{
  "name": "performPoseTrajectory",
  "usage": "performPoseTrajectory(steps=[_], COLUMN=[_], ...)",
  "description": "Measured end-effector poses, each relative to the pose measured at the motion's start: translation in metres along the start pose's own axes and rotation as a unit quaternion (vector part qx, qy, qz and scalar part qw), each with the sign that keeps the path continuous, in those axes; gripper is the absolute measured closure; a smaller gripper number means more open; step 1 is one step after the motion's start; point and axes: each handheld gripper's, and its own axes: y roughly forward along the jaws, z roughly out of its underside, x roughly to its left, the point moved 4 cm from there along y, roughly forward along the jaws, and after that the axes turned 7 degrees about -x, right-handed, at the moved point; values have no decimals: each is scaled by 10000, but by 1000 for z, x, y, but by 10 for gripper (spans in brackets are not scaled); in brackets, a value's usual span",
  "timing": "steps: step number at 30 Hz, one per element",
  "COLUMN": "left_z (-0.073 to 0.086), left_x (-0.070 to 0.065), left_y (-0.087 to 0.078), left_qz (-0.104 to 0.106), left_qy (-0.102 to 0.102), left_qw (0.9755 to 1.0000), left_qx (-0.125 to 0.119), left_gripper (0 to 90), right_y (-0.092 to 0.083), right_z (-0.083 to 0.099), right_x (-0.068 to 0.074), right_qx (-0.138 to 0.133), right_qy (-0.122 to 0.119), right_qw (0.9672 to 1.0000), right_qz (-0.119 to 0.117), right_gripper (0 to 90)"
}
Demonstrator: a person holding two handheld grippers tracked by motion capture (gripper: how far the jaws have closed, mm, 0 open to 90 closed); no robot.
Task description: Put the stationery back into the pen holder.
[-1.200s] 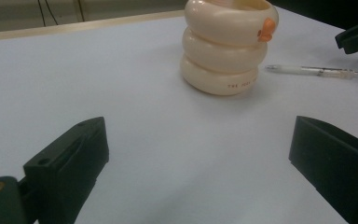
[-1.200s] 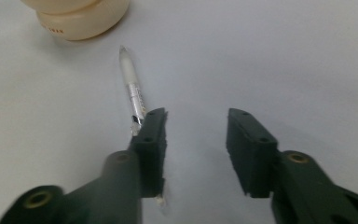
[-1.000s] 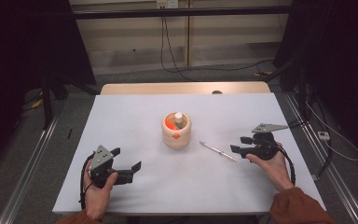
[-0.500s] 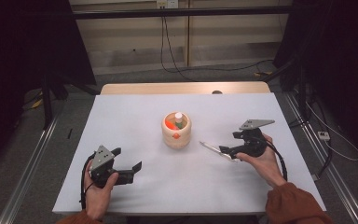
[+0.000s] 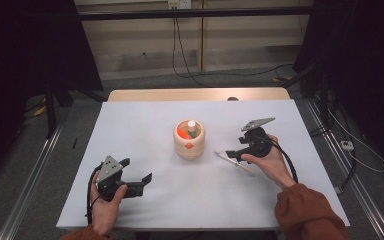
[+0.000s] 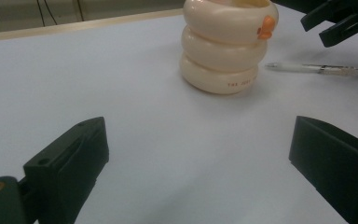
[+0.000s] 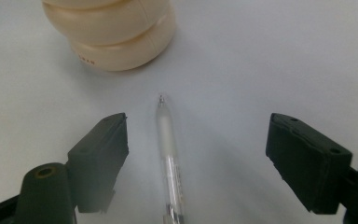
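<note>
On a white table (image 5: 145,130), we hold a black gripper in each hand. In the middle stands a cream, ringed pen holder (image 5: 189,140) that already has an orange item and a white-capped one inside. Just to its right, a clear pen (image 7: 168,149) lies flat on the table, its tip pointing toward the holder.

Our right gripper (image 7: 196,163) hovers low over the pen. Its jaws have just been closing a little but stand wide apart, one on each side of the barrel, and neither pad touches it. Our left gripper (image 6: 200,158) rests near the front left corner, well apart from the holder, jaws wide with nothing between them.

We judge the work to be at the reaching stage: the pen is straddled but not gripped. Closing on it, lifting it and dropping it into the holder all remain.
</note>
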Motion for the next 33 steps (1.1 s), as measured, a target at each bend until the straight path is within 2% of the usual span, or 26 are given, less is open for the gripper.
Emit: performPoseTrajectory(steps=[4,9,13,18,21,25,28,33], left_z=[1,0,1,1,1,1,1,1], left_x=[1,0,0,0,0,0,0,0], left_y=[1,1,1,1,1,1,1,1], left_qz=[5,15,16,21,13,20,23,24], left_qy=[-11,32,19,15,11,19,21,20], left_qw=[10000,10000,10000,10000,10000,10000,10000,10000], left_qx=[9,8,16,12,18,23,19,25], left_gripper=[46,46,46,46,45,46,46,45], right_y=[11,23,32,41,41,41,44,45], right_z=[-8,-13,-13,-8,-9,-9,-7,-7], right_x=[3,4,6,8,11,12,14,17], right_qx=[201,595,985,1354,1456,1734,1868,1949], right_qy=[-114,-296,-360,-411,-487,-648,-672,-789], right_qw=[9997,9977,9943,9896,9877,9824,9797,9775], right_qz=[-32,-99,-175,-277,-284,-245,-283,-179], right_gripper=[232,333,431,502,552,607,631,664])
